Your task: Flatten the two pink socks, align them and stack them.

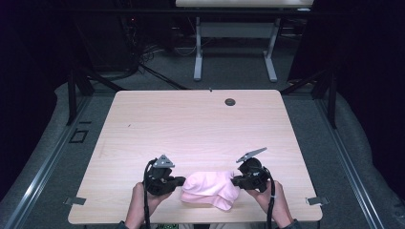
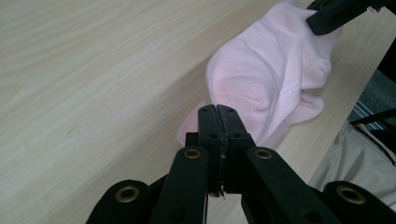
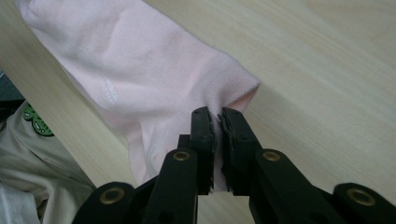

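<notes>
Low in the middle of the high view, a pink cloth [image 1: 210,190] lies bunched near the table's [image 1: 191,124] front edge. The left gripper [image 1: 180,180] is clenched on its left end, the right gripper [image 1: 234,180] pinches its right end, each with fabric between closed jaws

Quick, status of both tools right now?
Left tool: closed on the pink sock's edge.
Right tool: closed, pinching the sock's other end.
</notes>
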The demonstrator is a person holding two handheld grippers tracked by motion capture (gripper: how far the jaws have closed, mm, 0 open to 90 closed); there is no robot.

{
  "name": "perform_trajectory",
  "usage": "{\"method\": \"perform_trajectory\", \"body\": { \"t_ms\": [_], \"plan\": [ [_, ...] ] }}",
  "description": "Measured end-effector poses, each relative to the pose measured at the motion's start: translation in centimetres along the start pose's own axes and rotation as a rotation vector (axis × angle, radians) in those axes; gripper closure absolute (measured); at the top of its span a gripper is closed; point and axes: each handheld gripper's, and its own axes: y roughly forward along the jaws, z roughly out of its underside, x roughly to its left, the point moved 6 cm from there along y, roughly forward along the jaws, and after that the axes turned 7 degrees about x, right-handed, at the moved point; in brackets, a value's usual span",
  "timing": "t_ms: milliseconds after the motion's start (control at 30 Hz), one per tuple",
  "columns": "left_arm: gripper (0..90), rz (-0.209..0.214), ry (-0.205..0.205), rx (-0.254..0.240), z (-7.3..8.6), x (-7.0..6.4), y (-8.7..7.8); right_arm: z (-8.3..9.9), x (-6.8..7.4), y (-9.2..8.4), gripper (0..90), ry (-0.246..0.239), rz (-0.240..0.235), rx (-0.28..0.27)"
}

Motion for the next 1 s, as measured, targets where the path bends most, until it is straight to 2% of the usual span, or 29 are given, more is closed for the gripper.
{"method": "perform_trajectory", "body": {
  "t_ms": [67, 100, 167, 200, 267, 333, 400, 433, 533, 567, 700, 767, 867, 933, 1000],
  "plan": [
    [89.5, 0.006, 0.003, 0.021, 0.3, -0.1, 0.6, 0.3, 0.2, 0.5, 83.2, 0.008, -0.013, -0.002],
    [89.5, 0.010, 0.002, 0.029, 0.4, -0.1, 0.9, 0.4, 0.2, 0.6, 83.2, 0.000, -0.016, 0.016],
    [89.4, 0.010, 0.003, 0.046, 0.7, -0.1, 1.6, 0.7, 0.5, 1.7, 83.2, 0.016, -0.037, 0.012],
    [89.4, 0.006, 0.002, 0.058, 0.9, -0.1, 1.9, 0.9, 0.4, 2.1, 83.2, 0.002, -0.021, 0.040],
    [89.4, -0.013, 0.008, 0.088, 1.3, 0.1, 2.6, 1.1, 0.4, 2.4, 83.2, -0.005, -0.016, 0.060],
    [89.4, -0.040, 0.017, 0.119, 1.9, 0.3, 3.2, 1.2, 0.5, 3.1, 83.2, -0.003, -0.015, 0.058],
    [89.4, -0.061, 0.022, 0.135, 2.3, 0.4, 3.6, 1.4, 0.4, 3.6, 83.1, -0.019, -0.002, 0.071],
    [89.4, -0.077, 0.026, 0.140, 2.5, 0.5, 3.7, 1.5, 0.4, 3.9, 83.0, -0.034, 0.022, 0.086],
    [89.4, -0.095, 0.021, 0.142, 2.9, 0.7, 3.8, 1.5, 0.6, 4.2, 83.1, -0.025, 0.028, 0.066],
    [89.4, -0.099, 0.017, 0.139, 2.9, 0.8, 3.7, 1.5, 0.5, 4.1, 83.1, -0.043, 0.042, 0.089],
    [89.4, -0.085, 0.006, 0.112, 2.6, 0.9, 3.0, 1.2, 0.9, 3.2, 83.3, -0.050, 0.039, 0.077],
    [89.4, -0.079, 0.000, 0.095, 2.3, 1.1, 2.3, 0.9, 1.4, 2.2, 83.3, -0.041, 0.016, 0.042],
    [89.4, -0.076, -0.016, 0.085, 2.0, 1.6, 1.7, 0.7, 2.3, 0.7, 83.3, -0.042, -0.017, 0.023],
    [89.3, -0.073, -0.022, 0.099, 2.1, 2.0, 1.8, 0.7, 2.9, 0.2, 83.2, -0.038, -0.031, 0.029],
    [89.2, -0.077, -0.015, 0.126, 2.3, 2.3, 2.1, 0.8, 3.4, 0.5, 83.2, -0.028, -0.047, 0.047]
  ]
}}
